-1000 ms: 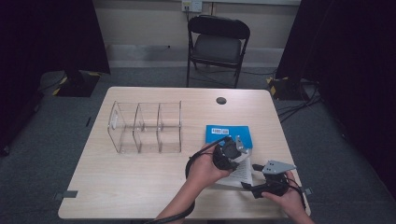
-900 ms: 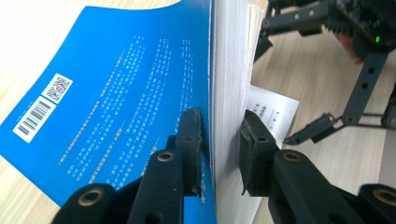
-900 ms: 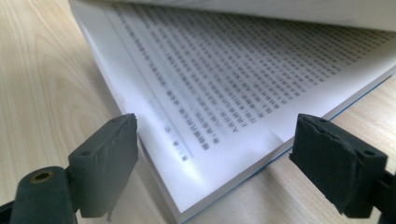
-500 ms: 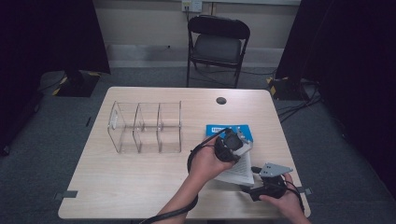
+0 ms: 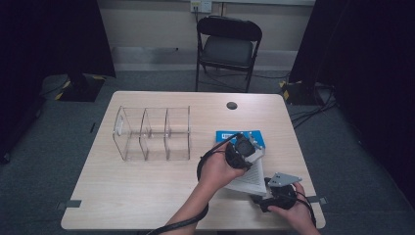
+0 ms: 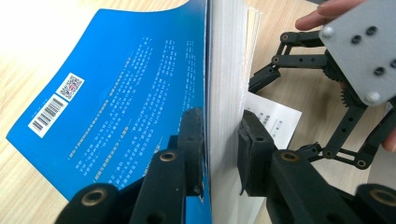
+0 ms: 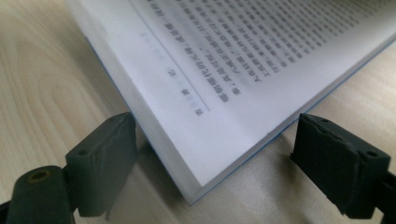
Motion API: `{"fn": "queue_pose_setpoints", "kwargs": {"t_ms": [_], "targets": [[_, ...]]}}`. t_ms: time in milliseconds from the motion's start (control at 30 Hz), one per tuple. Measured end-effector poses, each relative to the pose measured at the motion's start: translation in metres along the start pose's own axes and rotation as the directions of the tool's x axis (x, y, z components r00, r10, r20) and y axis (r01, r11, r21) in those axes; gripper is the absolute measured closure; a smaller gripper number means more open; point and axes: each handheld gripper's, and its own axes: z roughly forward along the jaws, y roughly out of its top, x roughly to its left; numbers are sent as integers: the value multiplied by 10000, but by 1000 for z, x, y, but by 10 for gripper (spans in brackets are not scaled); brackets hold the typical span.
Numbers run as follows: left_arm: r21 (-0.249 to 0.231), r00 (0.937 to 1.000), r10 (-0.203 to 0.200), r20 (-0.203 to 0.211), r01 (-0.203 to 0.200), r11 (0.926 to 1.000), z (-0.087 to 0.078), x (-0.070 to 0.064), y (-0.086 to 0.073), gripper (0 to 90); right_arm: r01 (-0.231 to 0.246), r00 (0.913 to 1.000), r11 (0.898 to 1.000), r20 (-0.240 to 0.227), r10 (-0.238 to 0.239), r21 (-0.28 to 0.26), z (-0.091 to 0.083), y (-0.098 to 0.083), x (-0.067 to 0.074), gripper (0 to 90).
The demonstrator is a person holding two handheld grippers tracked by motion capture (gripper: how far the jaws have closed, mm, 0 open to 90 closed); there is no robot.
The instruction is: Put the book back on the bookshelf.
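Observation:
A book with a blue cover lies open on the right half of the table, its white pages facing up. My left gripper is shut on the book. In the left gripper view its pads clamp the blue back cover together with a thick block of pages, held on edge. My right gripper is near the table's front edge. In the right gripper view it stands open, with the near corner of the printed pages between the jaws and touching neither pad.
A clear three-compartment organizer stands left of the book. A small black disc lies near the far edge of the wooden table. A folding chair stands beyond the table.
The right gripper has edged slightly left toward the book's corner. The left gripper keeps its hold on the book in about the same place.

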Motion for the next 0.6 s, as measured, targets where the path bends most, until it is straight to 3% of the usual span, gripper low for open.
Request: {"fn": "queue_pose_setpoints", "kwargs": {"t_ms": [167, 267, 400, 433, 500, 600], "targets": [[82, 10000, 54, -18, -54, 10000, 0, 0, 1, 741, -330, 9986, 9995, 407, 330, -19, 0, 0, -2, 136], [99, 9999, 101, 20, -101, 9999, 0, -1, -1, 740, -426, 9983, 9991, 394, 428, -44, -1, -1, -2, 149], [-28, 10000, 23, 49, -23, 10000, 3, -2, -3, 736, -456, 9984, 9989, 323, 457, -64, -6, -1, -3, 275], [-29, 10000, 7, 70, -7, 10000, 4, -3, -3, 735, -513, 9982, 9986, 320, 516, -108, -7, -1, -4, 272], [3, 10000, 42, 74, -42, 10000, 5, -4, -3, 733, -623, 9974, 9977, 353, 633, -264, -9, -1, -7, 262], [54, 9999, 133, 20, -134, 9999, 5, -4, -3, 734, -235, 9982, 9958, 524, 282, -885, -15, 2, -8, 266]]}}
